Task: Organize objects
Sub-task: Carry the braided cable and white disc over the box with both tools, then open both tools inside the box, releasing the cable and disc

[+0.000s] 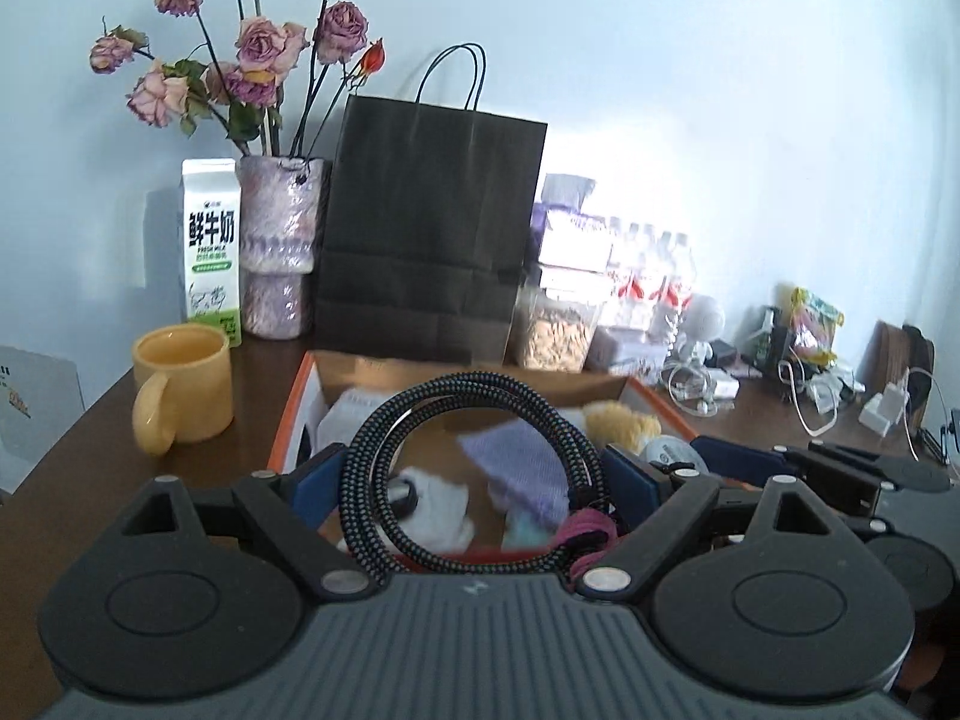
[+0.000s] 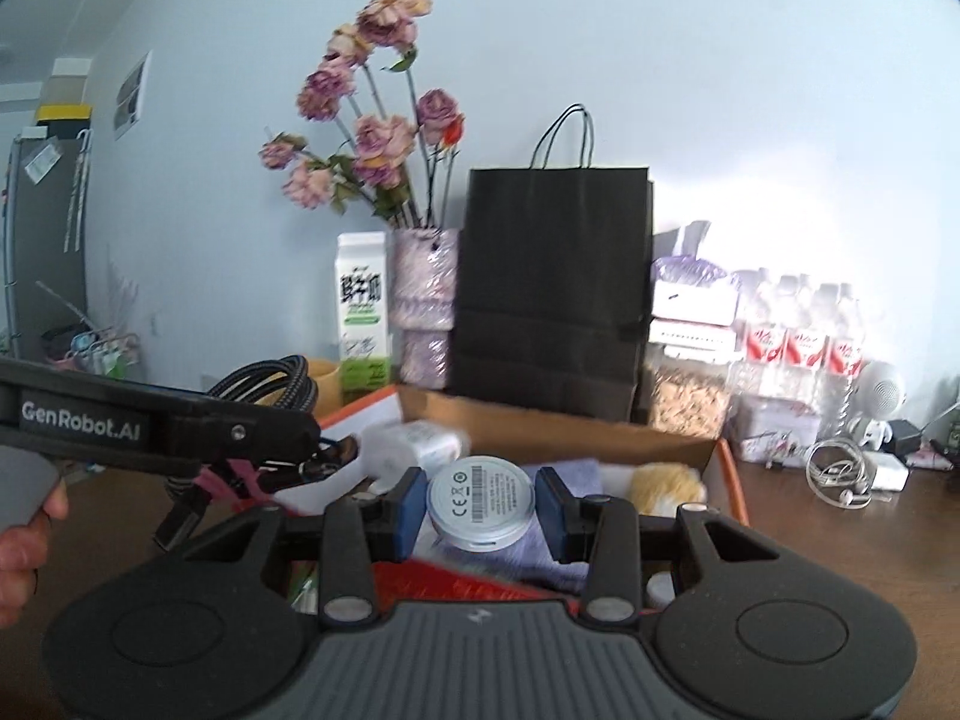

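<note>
My left gripper is shut on a coiled black braided cable with a pink strap and holds it above an orange-edged cardboard box. The cable coil also shows in the right wrist view, at the left, with the left gripper. My right gripper is shut on a round white disc with a printed label, held above the same box. In the box lie a purple cloth, a yellow plush toy, a white charger and other small items.
A yellow mug, milk carton, vase of dried roses and black paper bag stand behind the box on the brown table. Jars, boxes, water bottles and tangled cables crowd the right side.
</note>
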`<state>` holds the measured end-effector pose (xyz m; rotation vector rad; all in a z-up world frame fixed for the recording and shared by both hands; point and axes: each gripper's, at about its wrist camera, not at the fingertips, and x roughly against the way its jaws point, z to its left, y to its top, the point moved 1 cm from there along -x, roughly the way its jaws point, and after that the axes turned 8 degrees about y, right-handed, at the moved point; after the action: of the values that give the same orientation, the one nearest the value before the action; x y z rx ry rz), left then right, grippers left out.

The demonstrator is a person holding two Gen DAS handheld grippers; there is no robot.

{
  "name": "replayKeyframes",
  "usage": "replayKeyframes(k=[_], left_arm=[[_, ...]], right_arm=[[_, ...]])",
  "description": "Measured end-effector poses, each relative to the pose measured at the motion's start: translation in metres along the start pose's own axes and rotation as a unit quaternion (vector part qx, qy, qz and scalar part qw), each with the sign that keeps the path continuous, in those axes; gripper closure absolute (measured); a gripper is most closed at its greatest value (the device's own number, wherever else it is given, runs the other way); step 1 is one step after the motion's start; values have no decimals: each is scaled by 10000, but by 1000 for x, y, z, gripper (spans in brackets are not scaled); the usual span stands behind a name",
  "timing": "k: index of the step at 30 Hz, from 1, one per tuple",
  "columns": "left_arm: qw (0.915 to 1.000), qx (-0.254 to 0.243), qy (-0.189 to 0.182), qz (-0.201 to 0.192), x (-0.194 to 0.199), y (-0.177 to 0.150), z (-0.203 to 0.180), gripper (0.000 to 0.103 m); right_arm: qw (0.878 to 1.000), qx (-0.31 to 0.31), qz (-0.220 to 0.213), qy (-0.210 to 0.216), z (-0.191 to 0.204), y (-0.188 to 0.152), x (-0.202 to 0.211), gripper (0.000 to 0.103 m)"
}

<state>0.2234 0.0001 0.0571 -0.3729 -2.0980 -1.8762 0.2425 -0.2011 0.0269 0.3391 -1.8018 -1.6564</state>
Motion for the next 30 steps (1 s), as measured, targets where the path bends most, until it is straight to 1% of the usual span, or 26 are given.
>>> replayKeyframes(k=[5,10,15,19,22,25,30], left_arm=[[9999,91,57,5,-26,11,-4,13],[9998,145,101,73,-51,17,-5,13],[9993,15,363,55,-77,22,-4,13],[9988,127,455,140,-94,18,5,13],[9983,74,527,249,-103,13,9,13],[9979,56,575,277,-108,10,12,13],[9978,13,600,294,-110,7,10,12]], right_arm=[[9997,-25,-75,-232,-12,9,-17,65],[9987,-116,-69,-483,-29,11,-40,65],[9978,-157,52,-636,-44,5,-61,65],[9972,-218,192,-691,-53,-3,-70,65],[9967,-241,232,-745,-57,-9,-72,65],[9970,-296,234,-680,-59,-11,-74,65],[9962,-367,308,-730,-63,-15,-75,65]])
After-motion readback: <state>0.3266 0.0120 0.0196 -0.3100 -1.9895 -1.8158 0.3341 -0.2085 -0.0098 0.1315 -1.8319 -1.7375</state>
